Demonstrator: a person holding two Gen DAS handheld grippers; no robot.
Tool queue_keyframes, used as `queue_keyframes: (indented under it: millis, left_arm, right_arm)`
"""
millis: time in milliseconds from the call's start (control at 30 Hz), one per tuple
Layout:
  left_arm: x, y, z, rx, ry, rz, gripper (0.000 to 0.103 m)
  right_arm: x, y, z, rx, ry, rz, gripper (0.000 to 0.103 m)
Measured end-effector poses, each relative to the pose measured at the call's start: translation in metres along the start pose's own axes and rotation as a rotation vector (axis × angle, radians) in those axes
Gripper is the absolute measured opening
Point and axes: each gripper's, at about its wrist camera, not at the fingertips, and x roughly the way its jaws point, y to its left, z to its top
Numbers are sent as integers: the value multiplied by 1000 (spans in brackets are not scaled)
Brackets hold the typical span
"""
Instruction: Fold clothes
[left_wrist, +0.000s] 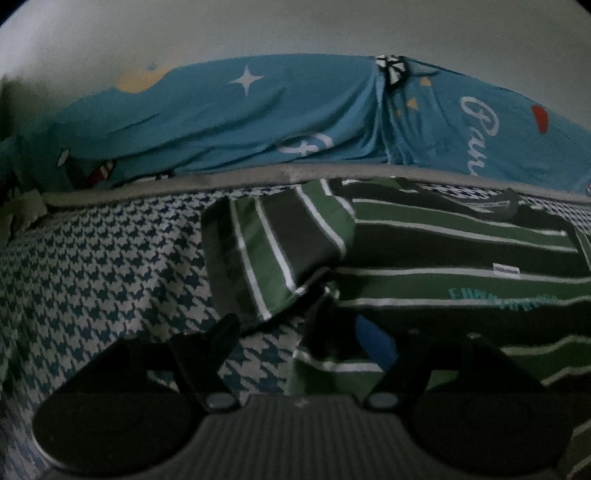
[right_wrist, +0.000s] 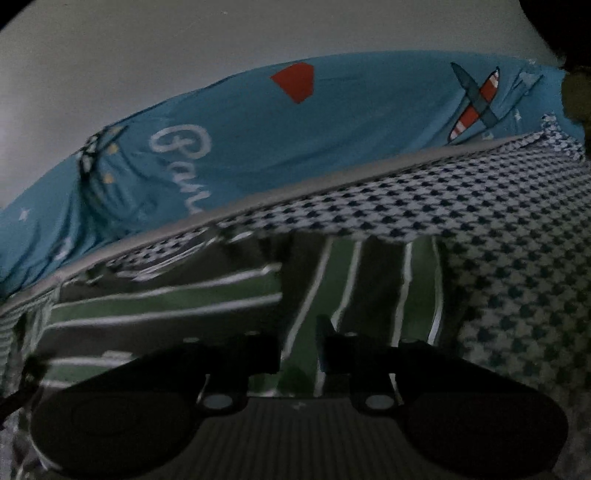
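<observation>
A green, dark and white striped shirt (left_wrist: 454, 251) lies spread on the bed, with one sleeve (left_wrist: 273, 251) folded in over its left side. My left gripper (left_wrist: 295, 328) hovers low at that sleeve's hem with its jaws wide open; the pads touch nothing. In the right wrist view the shirt body (right_wrist: 166, 306) lies to the left and its other sleeve (right_wrist: 369, 280) runs away from me. My right gripper (right_wrist: 299, 343) sits just above that sleeve, jaws a narrow gap apart, striped cloth showing through the gap and not pinched.
A blue-and-white houndstooth cover (left_wrist: 110, 266) (right_wrist: 517, 258) lies under the shirt, edged by a grey seam (left_wrist: 221, 179). Behind it rises bright blue printed bedding (left_wrist: 258, 122) (right_wrist: 295, 140) against a pale wall (left_wrist: 295, 29). Something green (left_wrist: 22, 210) sits at the far left.
</observation>
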Motion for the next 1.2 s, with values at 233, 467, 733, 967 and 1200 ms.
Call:
queue_keyframes:
  millis: [233,467,733,967,1200]
  left_arm:
    - [-16,-2,-13,19,-20,0,72]
    - [-37,-3,-30,28,-25,6,80]
    - [-59,4,-47,-6,-24,9,81]
    - [-74,10,-58,-34,-24,18,82]
    - [-86,15,-69,-57,-23,25,82]
  right_arm:
    - [-25,-1,-35,3,44,37,21]
    - [-52,-14,-71,48,90,63,22]
    - [-78,-18,-106,39,118,62,24]
    - [-101,-15,-128,4,94,96,27]
    - [-113,-2,-142,-89,59,87,27]
